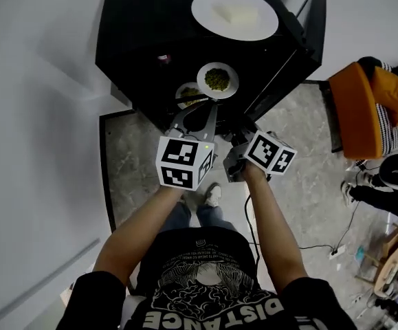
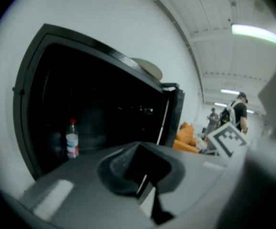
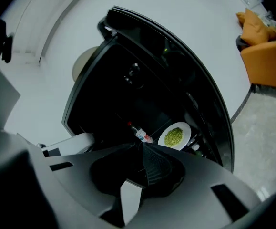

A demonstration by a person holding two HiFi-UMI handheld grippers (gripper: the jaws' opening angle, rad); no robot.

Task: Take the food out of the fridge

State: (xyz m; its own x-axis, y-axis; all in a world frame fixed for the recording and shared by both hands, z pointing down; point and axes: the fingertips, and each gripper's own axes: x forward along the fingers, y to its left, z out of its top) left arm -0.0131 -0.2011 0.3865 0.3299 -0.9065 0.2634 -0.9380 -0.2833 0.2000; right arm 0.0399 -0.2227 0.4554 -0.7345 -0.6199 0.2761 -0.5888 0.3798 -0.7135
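Note:
The black fridge stands open, its door swung to the right. Inside, a white plate of green food rests on a shelf, with a second plate partly hidden beside it. A small red-capped bottle stands deeper in. My left gripper hangs just before the opening, jaws together and empty. My right gripper is beside it, rolled to one side, jaws together with nothing between them.
A large white plate with a pale block lies on top of the fridge. An orange chair with clothes stands at the right. Cables run over the stone floor. People stand far back.

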